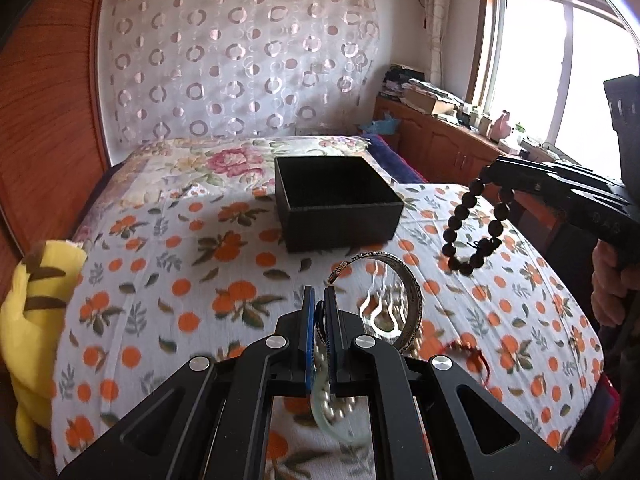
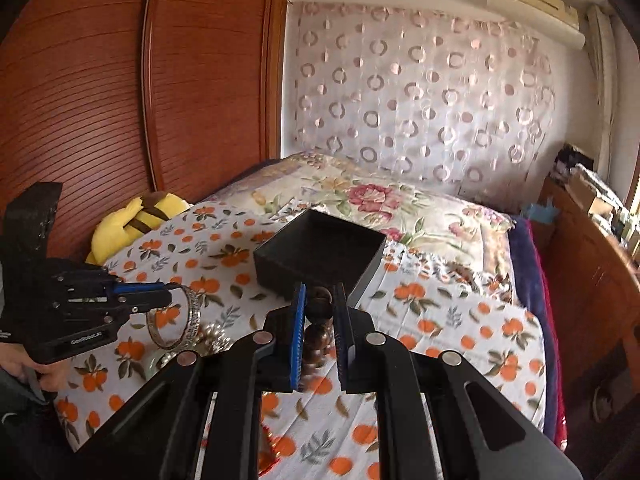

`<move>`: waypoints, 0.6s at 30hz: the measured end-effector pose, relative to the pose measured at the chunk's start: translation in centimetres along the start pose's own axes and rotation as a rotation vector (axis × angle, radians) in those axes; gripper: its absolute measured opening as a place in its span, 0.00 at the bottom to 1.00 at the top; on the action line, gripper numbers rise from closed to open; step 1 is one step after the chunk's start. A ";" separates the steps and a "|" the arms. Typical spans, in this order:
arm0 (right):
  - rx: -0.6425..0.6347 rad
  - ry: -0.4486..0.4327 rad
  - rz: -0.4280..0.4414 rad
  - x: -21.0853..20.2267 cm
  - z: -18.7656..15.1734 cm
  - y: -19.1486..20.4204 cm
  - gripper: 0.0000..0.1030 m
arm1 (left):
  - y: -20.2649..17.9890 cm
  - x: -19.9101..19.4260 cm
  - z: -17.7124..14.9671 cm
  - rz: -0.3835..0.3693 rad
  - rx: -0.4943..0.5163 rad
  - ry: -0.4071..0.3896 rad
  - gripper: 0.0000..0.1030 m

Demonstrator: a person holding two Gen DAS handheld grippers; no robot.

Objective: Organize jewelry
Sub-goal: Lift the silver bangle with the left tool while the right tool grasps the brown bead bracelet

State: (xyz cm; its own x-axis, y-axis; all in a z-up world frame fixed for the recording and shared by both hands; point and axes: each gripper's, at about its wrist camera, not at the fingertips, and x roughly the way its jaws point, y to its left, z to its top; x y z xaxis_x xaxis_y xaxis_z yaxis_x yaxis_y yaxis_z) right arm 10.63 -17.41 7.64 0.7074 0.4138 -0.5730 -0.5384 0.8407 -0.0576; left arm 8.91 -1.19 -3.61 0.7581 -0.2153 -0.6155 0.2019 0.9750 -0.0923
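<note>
Your left hand-held gripper (image 1: 320, 300) has its two blue-lined fingers pressed together on the rim of one silver bangle (image 1: 404, 300), which hangs tilted off the right side of the tips, just above the bed (image 1: 160, 264). Your right hand-held gripper (image 2: 320, 304) is clamped on one bracelet of dark round beads (image 1: 476, 232); in the left wrist view the loop dangles free below the fingertips, clear of the bedspread, and in the right wrist view a few beads sit between the blue pads. Both grippers point forward and downward toward the bed, the right one held higher and off to the right of the bangle, with your hand (image 1: 608, 276) wrapped around its grip at the frame edge. Under the left gripper lies a small heap of loose jewelry: one string of pearl-like beads (image 2: 216, 338), one pale green ring-shaped piece (image 1: 340, 428), and one red cord (image 1: 472, 354) to the right; how many more pieces are tangled in there you cannot tell from these views. Beyond both grippers stands one black box (image 1: 340, 208), open at the top, on the orange-flowered bedspread; its dark inside shows nothing in it as far as can be seen. One yellow plush toy (image 1: 36, 320) sits at the left edge of the bed against the wooden wardrobe (image 2: 100, 100).
</note>
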 end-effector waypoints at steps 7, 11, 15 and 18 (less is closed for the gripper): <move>0.010 -0.026 -0.011 1.3 1.7 -2.2 0.14 | 0.3 3.3 4.0 0.017 0.022 -0.003 0.04; 0.021 -0.053 -0.004 2.3 3.1 -3.5 0.14 | 0.7 5.5 6.4 0.029 0.023 0.000 0.04; 0.044 -0.078 0.012 3.7 4.6 -5.1 0.14 | 1.1 7.7 8.3 0.035 0.016 0.011 0.04; 0.061 -0.093 0.029 4.9 5.5 -6.0 0.14 | 1.1 9.2 9.2 0.037 0.018 0.022 0.04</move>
State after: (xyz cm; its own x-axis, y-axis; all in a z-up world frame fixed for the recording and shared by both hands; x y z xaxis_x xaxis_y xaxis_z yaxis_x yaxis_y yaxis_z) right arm 19.84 -18.50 9.73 0.7328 0.4670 -0.4948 -0.5328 0.8462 0.0097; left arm 21.79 -2.59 -2.17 0.7517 -0.1778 -0.6351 0.1851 0.9811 -0.0556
